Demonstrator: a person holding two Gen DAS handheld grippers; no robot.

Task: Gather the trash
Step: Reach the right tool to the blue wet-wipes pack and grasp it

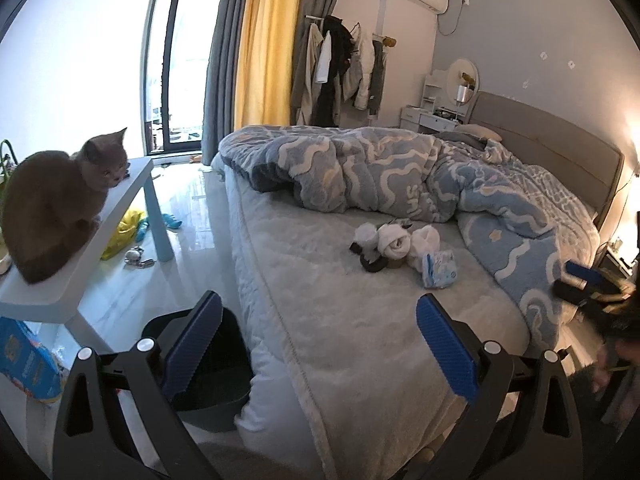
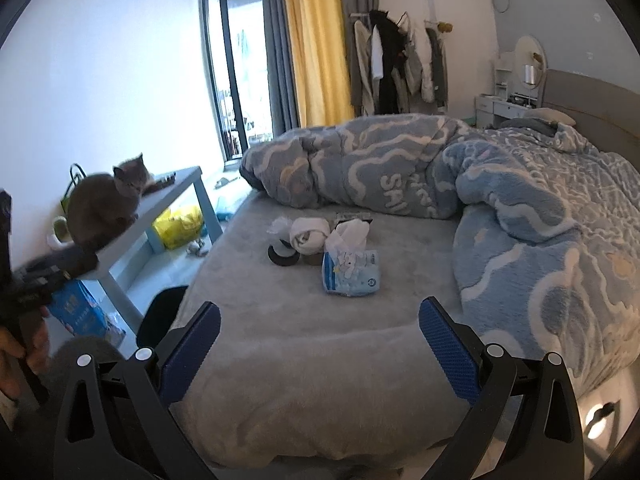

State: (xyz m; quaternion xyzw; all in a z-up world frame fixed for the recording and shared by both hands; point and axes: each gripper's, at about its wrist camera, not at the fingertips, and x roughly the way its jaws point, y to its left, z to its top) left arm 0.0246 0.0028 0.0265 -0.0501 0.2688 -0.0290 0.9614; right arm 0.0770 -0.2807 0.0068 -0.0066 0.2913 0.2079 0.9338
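Note:
A small heap lies in the middle of the grey bed (image 1: 344, 320) (image 2: 320, 340): crumpled white tissues (image 1: 394, 240) (image 2: 308, 234), a black ring-shaped item (image 1: 374, 265) (image 2: 282, 257) and a blue-and-white tissue pack (image 1: 440, 270) (image 2: 352, 274). My left gripper (image 1: 320, 344) is open, low at the bed's near corner, well short of the heap. My right gripper (image 2: 320, 344) is open too, above the bed's foot, with nothing between its fingers. A black bin (image 1: 208, 364) (image 2: 160, 316) stands on the floor beside the bed, under the left gripper.
A grey cat (image 1: 56, 204) (image 2: 104, 204) sits on a pale blue bench (image 1: 132, 192) (image 2: 180, 188) left of the bed. A yellow bag (image 1: 124, 232) (image 2: 180, 224) and small items lie under it. A blue box (image 1: 24, 360) (image 2: 80, 312) leans nearby. A rumpled blue duvet (image 1: 440, 172) (image 2: 520, 208) covers the bed's far side.

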